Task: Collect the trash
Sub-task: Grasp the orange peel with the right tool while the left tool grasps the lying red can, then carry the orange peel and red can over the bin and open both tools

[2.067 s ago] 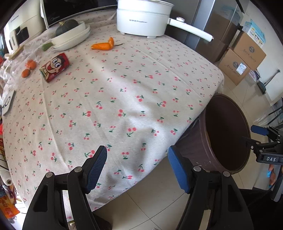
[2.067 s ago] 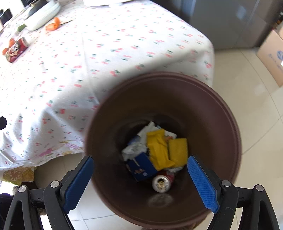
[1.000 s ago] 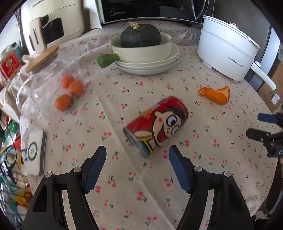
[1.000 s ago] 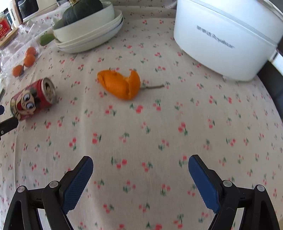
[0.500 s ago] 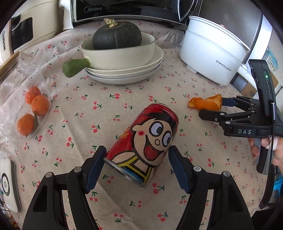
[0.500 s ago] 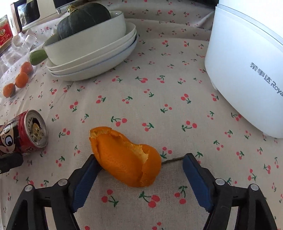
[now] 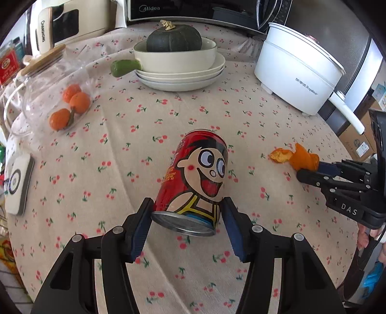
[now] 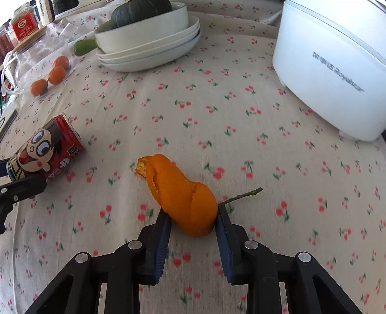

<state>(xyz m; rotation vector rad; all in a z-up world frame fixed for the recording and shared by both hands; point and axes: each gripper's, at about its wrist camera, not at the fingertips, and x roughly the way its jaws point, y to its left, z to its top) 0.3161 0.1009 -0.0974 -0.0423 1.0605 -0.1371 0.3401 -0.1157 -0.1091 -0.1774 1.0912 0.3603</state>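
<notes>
Red can [image 7: 193, 178] lies lengthwise between left hand-held gripper [image 7: 187, 225] fingers

A table [image 7: 125, 154] in cherry-print cloth fills the view; a microwave [image 7: 197, 10] stands behind it, cardboard boxes [image 7: 357, 142] on the floor at right.

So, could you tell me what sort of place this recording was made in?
Most likely a home kitchen or dining area: a microwave stands behind a table with a cherry-print tablecloth, which carries a white electric cooking pot and a squash in stacked dishes.
</notes>
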